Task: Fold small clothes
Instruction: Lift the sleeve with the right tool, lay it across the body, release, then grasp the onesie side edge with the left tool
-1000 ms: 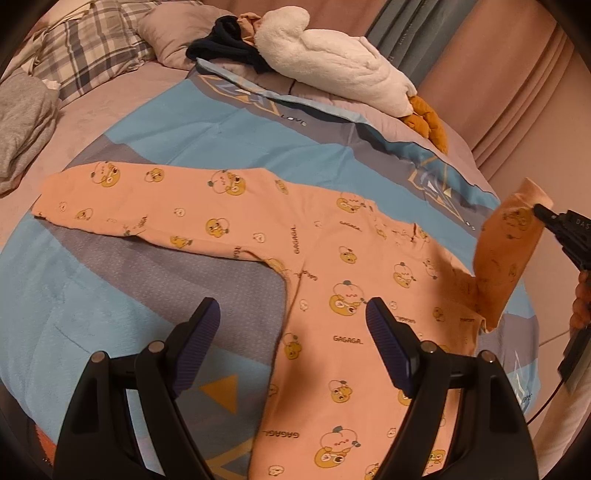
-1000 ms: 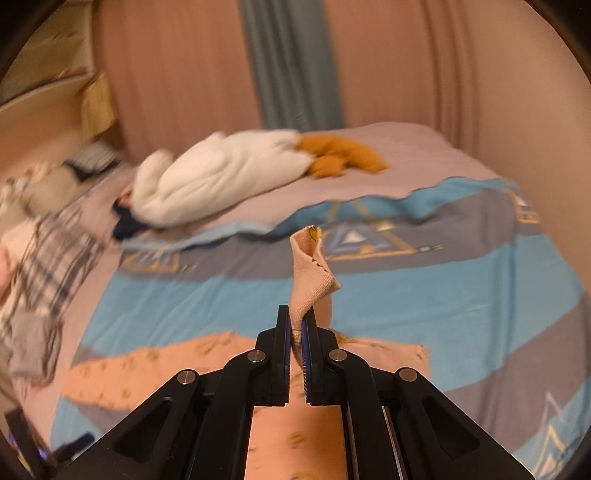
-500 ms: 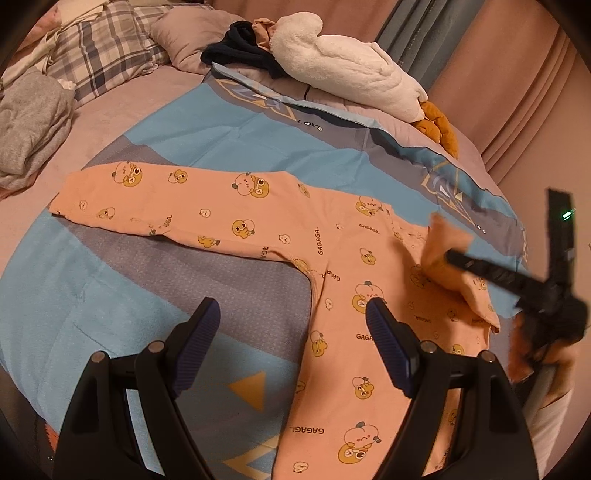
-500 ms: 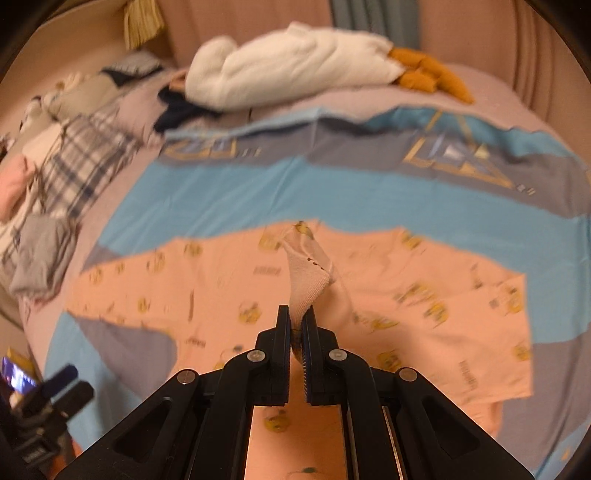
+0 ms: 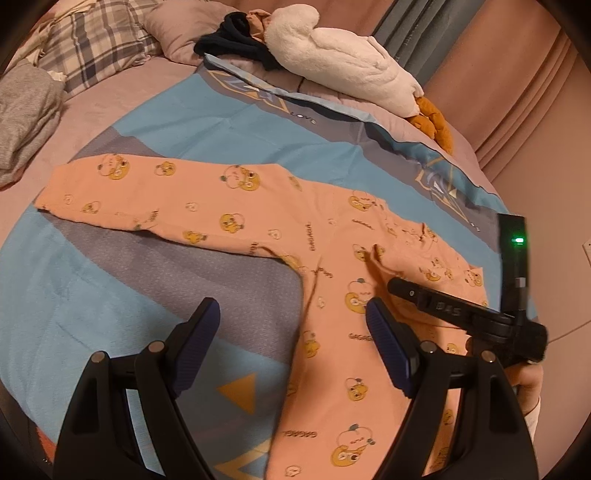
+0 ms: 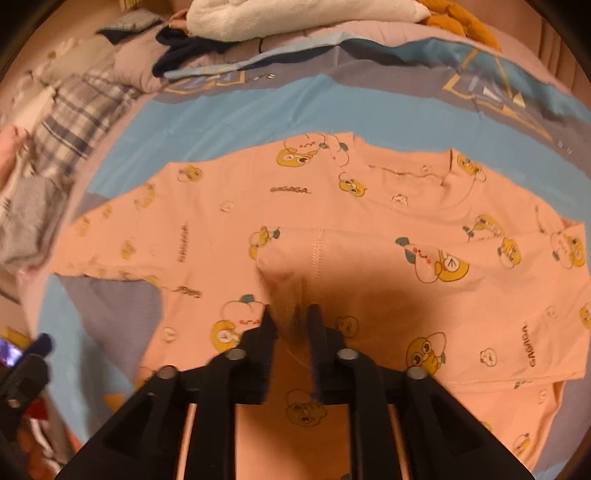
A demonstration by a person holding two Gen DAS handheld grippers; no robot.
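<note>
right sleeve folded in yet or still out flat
Folded in. The right sleeve lies across the shirt chest, cuff at the right gripper. The left sleeve is spread flat.

The left wrist camera sits behind the left tongs (image 5: 291,345) and looks forward and down over the bed with the blue and grey printed cover (image 5: 92,295), from some height. The right wrist camera sits behind the right tongs (image 6: 290,319) and looks almost straight down, very near. Both views share the peach cotton baby garment with yellow cartoon prints (image 5: 332,295) (image 6: 369,206) ahead of the tongs and the white fluffy plush toy (image 5: 332,62) (image 6: 295,14) far beyond them.
</note>
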